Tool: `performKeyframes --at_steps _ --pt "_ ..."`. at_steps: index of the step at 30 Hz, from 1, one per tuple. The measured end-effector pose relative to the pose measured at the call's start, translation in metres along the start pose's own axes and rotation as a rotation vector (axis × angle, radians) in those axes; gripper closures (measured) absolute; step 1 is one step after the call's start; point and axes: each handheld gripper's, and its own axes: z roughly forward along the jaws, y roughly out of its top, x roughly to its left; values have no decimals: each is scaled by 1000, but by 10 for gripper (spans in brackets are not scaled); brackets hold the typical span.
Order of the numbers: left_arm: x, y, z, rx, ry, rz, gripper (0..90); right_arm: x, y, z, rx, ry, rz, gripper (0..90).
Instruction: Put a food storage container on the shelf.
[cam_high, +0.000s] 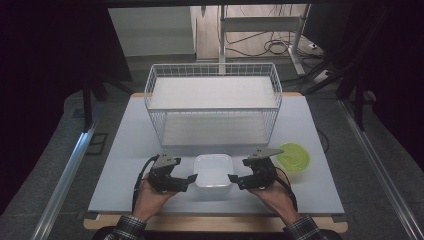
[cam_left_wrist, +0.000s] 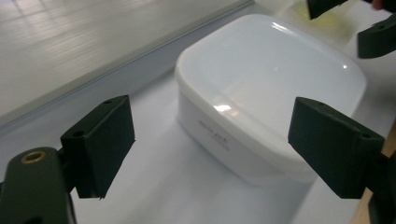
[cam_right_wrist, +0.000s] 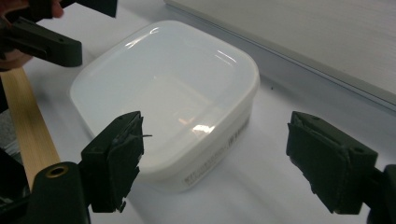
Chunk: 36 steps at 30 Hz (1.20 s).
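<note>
High view: white square plastic container (cam_high: 213, 176) sat near table's (cam_high: 125, 150) near edge, btwn left gripper (cam_high: 186, 179) & right gripper (cam_high: 235, 179), both apart from it. Left gripper view: jaws spread wide, nothing gripped, container (cam_left_wrist: 266, 93) just ahead. Right gripper view: jaws also released, container (cam_right_wrist: 163, 93) ahead.

A white wire rack (cam_high: 213, 102) with two shelves is placed at the far edge of the table (cam_high: 125, 145), about in the middle of that edge. A round green lid (cam_high: 293, 156) is laid flat near the right edge, well apart from the rack. Cables (cam_high: 272, 46) are seen on the floor behind.
</note>
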Motion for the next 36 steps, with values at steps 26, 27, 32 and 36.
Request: performKeyframes --at_steps 26,27,32,36 --pt "-12 4 7 109 -149 -137 427 1 -1 5 69 108 195 545" --pt "-11 4 5 109 -147 -149 465 0 -2 4 62 118 219 575" --pt "-11 4 -2 94 -129 -189 615 2 -3 -4 54 116 292 676" --pt "-13 4 -6 67 -90 -203 696 4 -2 -8 30 112 315 755"
